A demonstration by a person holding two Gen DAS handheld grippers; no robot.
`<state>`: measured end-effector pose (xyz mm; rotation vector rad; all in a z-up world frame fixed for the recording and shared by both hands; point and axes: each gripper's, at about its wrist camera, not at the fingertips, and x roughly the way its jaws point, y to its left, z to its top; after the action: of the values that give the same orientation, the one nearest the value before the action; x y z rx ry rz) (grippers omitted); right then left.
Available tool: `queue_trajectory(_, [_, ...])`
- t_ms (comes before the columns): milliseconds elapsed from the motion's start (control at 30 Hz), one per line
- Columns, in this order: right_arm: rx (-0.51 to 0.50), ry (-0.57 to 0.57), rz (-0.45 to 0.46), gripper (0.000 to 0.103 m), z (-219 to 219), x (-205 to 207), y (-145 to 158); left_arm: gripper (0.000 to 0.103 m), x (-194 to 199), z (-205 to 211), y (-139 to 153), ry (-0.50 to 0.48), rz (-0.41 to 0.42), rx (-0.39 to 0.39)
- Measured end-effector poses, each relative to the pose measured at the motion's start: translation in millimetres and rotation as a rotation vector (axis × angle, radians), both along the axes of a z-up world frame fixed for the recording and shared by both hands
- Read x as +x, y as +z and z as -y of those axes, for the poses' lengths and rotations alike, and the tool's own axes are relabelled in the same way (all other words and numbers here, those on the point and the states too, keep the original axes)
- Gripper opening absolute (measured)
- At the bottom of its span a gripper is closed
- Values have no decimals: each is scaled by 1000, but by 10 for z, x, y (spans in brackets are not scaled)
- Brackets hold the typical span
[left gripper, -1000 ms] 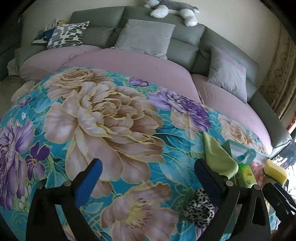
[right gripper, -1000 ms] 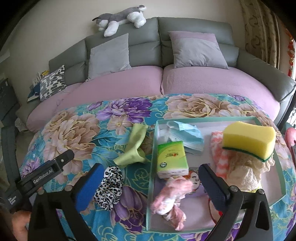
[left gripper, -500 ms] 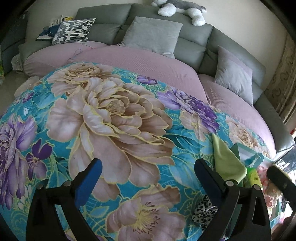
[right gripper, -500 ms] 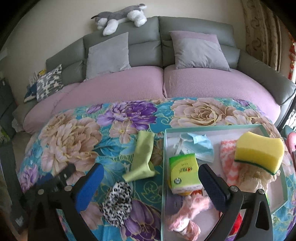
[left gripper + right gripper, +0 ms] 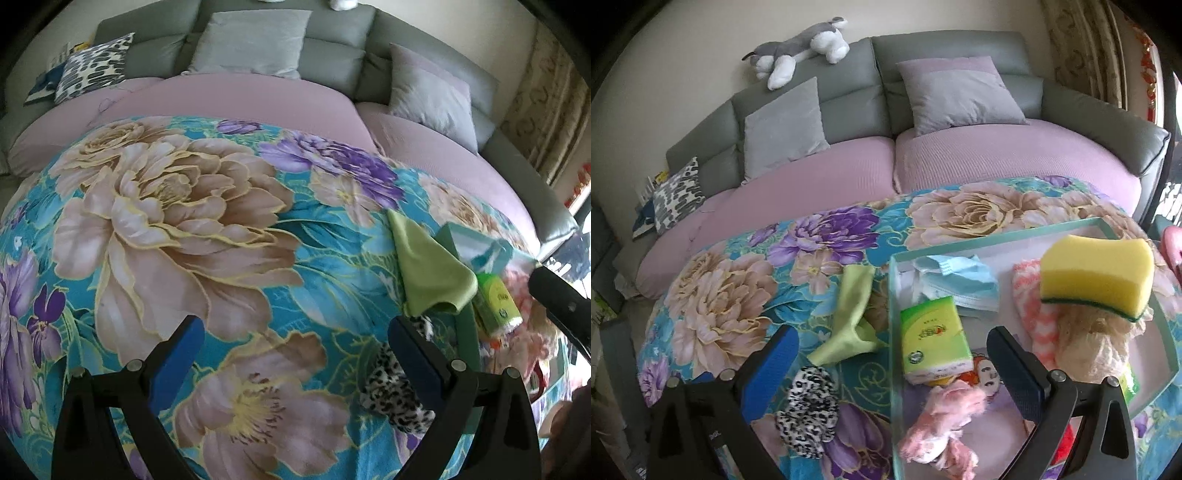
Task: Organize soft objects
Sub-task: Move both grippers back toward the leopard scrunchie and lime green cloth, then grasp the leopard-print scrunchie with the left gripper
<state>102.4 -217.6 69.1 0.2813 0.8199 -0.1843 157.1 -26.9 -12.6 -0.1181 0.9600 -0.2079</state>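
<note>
On the floral blanket (image 5: 827, 236), your leopard-print scrunchie (image 5: 809, 410) and green cloth (image 5: 849, 317) lie just left of the tray (image 5: 895, 369); the cloth's long axis runs away from you. The tray holds a blue face mask (image 5: 960, 280), green tissue pack (image 5: 932, 339), pink fluffy piece (image 5: 942, 424), pink-white cloth (image 5: 1030, 295) and a yellow sponge (image 5: 1097, 277) atop cream lace (image 5: 1089, 347). Your left gripper (image 5: 295, 343) and right gripper (image 5: 890, 350) both hover with fingers apart, empty.
</note>
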Motion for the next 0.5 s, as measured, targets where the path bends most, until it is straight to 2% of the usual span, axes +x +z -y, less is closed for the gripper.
queue_trajectory(333, [-54,23,-34,103,12,-43,-25,100,-61,240,-27,-90,-8,17])
queue_trajectory(500, [-48,14,-24,103,57,-81,-1,100,-90,283,-43,-70,-19,8])
